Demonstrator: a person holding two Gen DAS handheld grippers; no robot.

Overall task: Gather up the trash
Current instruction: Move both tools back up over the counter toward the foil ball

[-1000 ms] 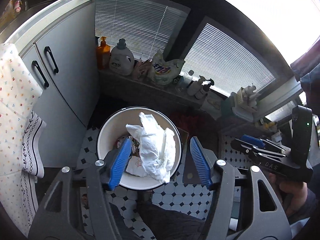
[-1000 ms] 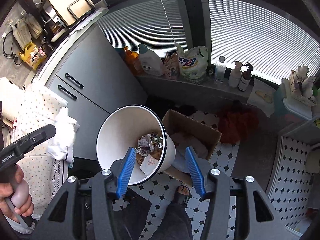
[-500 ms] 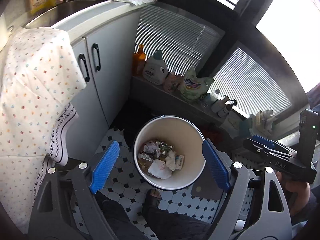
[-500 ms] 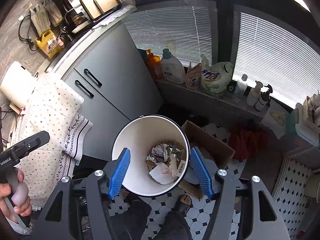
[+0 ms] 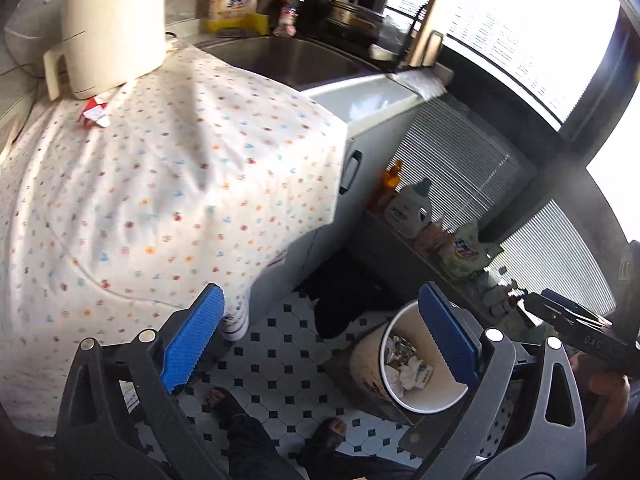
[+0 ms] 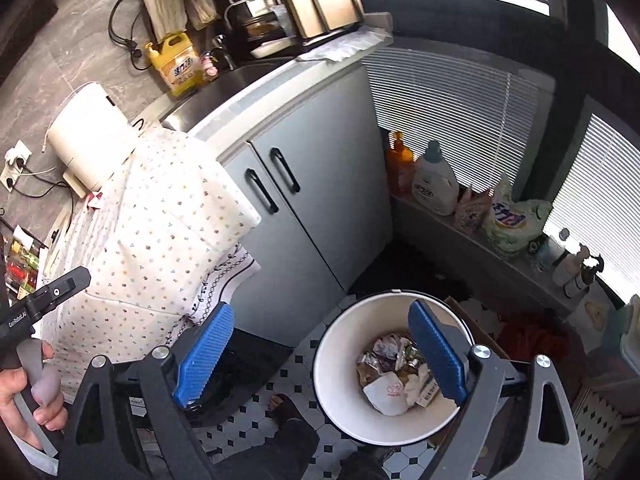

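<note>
Beside grey cabinet (image 6: 320, 216), checkered floor tiles (image 6: 256, 428)

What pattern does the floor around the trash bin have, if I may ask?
White tiles with small black diamonds, clearest in the right wrist view.

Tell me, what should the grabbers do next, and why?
Probably swing the left gripper toward the small red-and-white crumpled wrapper lying on the dotted white cloth beside the cream appliance. Both it and the right gripper have just opened and hold nothing, the round white bin on the floor already has trash in it, and that wrapper looks like the nearest leftover scrap.
</note>
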